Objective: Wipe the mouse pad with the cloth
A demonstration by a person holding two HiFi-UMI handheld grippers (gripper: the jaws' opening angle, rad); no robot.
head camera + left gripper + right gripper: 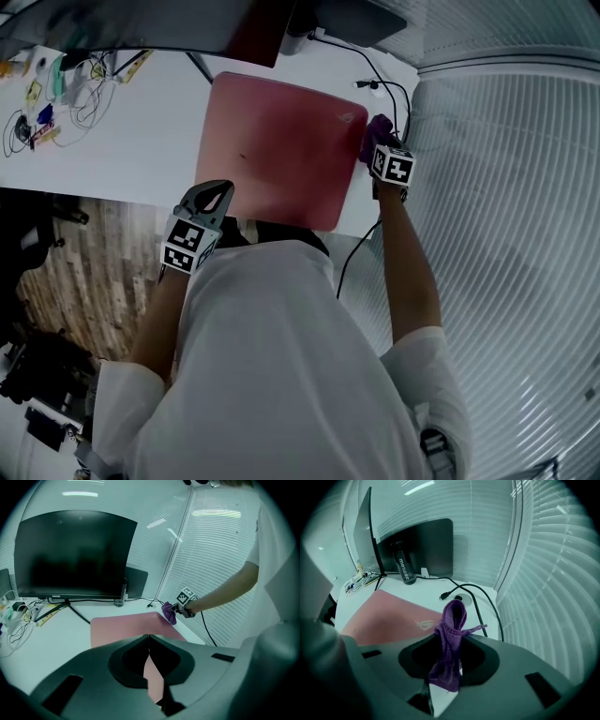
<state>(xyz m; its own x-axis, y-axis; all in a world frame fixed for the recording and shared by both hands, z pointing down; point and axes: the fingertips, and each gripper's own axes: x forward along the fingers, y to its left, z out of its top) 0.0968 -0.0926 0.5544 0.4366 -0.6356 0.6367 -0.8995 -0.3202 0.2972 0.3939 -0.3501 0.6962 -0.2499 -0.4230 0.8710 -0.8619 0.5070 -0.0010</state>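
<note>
purple cloth pinched in the right gripper hangs at the far-right corner of the mouse pad, left gripper closed empty; better press it flat, then sweep across.

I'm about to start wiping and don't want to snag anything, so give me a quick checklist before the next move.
1. Cloth clamped in right gripper: ok.
2. Cloth at the mouse pad: ok, at its far right corner.
3. Cloth pressed flat on the pad: cannot tell.
4. Pad free of objects: ok.
5. Left gripper out of the wiping path: ok, shut and empty by the near left edge.
6. Cable off the pad: ok, but it runs close beside the cloth.
</note>
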